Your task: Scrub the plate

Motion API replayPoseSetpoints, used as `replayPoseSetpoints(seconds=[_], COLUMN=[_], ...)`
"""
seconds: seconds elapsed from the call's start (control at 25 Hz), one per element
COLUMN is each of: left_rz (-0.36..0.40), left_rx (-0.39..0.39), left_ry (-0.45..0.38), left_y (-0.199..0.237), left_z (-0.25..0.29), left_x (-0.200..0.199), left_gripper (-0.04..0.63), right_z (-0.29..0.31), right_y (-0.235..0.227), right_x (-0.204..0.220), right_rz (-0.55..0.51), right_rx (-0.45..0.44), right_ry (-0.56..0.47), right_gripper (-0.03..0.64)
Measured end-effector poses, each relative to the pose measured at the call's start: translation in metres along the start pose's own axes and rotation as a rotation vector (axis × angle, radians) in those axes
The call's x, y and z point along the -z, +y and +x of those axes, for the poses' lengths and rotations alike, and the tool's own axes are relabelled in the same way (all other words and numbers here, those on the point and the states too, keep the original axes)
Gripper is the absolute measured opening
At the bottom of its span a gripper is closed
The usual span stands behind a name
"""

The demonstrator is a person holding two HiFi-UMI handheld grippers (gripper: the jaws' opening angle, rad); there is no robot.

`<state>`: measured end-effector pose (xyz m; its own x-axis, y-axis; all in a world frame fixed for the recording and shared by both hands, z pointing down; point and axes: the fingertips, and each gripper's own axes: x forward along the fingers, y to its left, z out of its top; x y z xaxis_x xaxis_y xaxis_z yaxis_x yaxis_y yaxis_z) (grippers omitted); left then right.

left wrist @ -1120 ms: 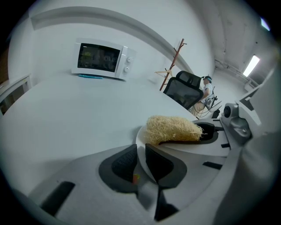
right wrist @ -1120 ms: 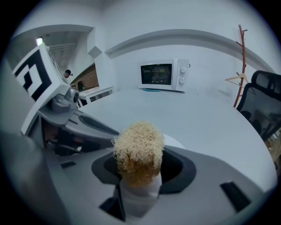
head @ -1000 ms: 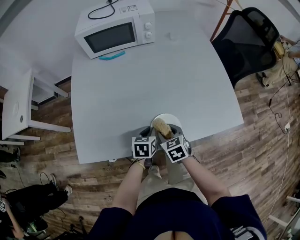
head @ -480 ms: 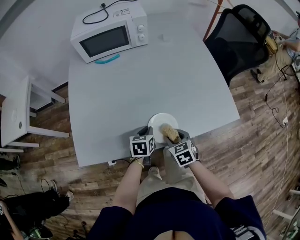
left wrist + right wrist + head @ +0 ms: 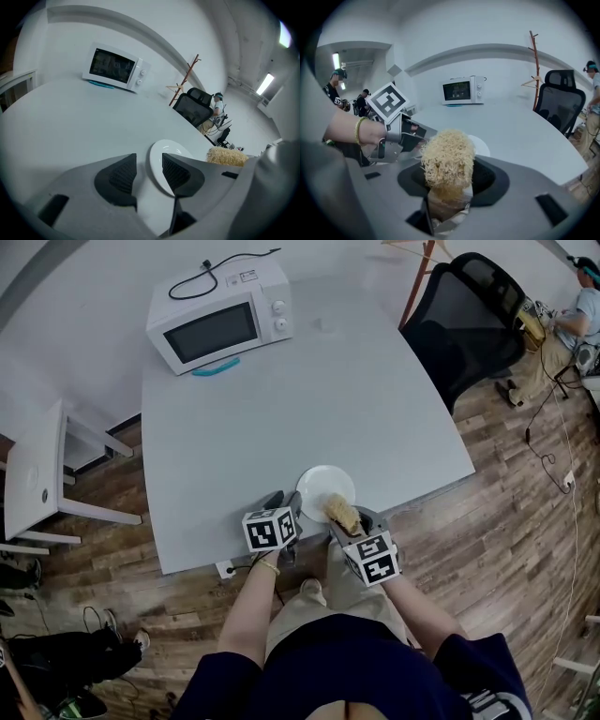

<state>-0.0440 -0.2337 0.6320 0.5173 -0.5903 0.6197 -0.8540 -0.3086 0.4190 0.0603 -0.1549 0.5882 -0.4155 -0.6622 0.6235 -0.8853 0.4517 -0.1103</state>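
Grey table (image 5: 281,409) carries the white plate (image 5: 323,489) at lower centre of the head view, close to the near edge; unheld, it could skid off under scrubbing. Left gripper (image 5: 146,164) has just been opening, its jaws spread with the plate's rim loose between them. Right gripper (image 5: 449,183), just right of the plate, pinches a fibrous scrubber (image 5: 447,154).

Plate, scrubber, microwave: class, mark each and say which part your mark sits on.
plate (image 5: 317,486), head view, bare left part of its face.
scrubber (image 5: 446,157), right gripper view, middle of the fibre wad.
microwave (image 5: 213,332), head view, dark door window.
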Motion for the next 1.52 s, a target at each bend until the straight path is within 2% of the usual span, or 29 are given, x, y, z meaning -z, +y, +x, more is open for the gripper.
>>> replayPoseSetpoints(seconds=[0.36, 0.52, 0.8, 1.0, 1.52], left_rz=[0.088, 0.094, 0.081, 0.043, 0.084], left_rx=[0.039, 0.040, 0.066, 0.073, 0.090], left_ry=[-0.081, -0.128, -0.174, -0.183, -0.181], left_y=[-0.017, -0.028, -0.046, -0.048, -0.057], left_z=[-0.070, -0.102, -0.146, -0.165, -0.167], left_x=[0.004, 0.009, 0.018, 0.023, 0.023], left_gripper=[0.158, 0.098, 0.041, 0.018, 0.017], right_z=[-0.046, -0.069, -0.099, -0.101, -0.107], right_y=[0.028, 0.037, 0.054, 0.070, 0.076], right_x=[-0.011, -0.013, -0.013, -0.022, -0.041], right_rz=[0.073, 0.098, 0.120, 0.098, 0.092], right_rx=[0.028, 0.041, 0.023, -0.004, -0.010], right_ry=[-0.118, -0.175, -0.231, -0.250, -0.286], right_gripper=[0.193, 0.193, 0.193, 0.193, 0.187])
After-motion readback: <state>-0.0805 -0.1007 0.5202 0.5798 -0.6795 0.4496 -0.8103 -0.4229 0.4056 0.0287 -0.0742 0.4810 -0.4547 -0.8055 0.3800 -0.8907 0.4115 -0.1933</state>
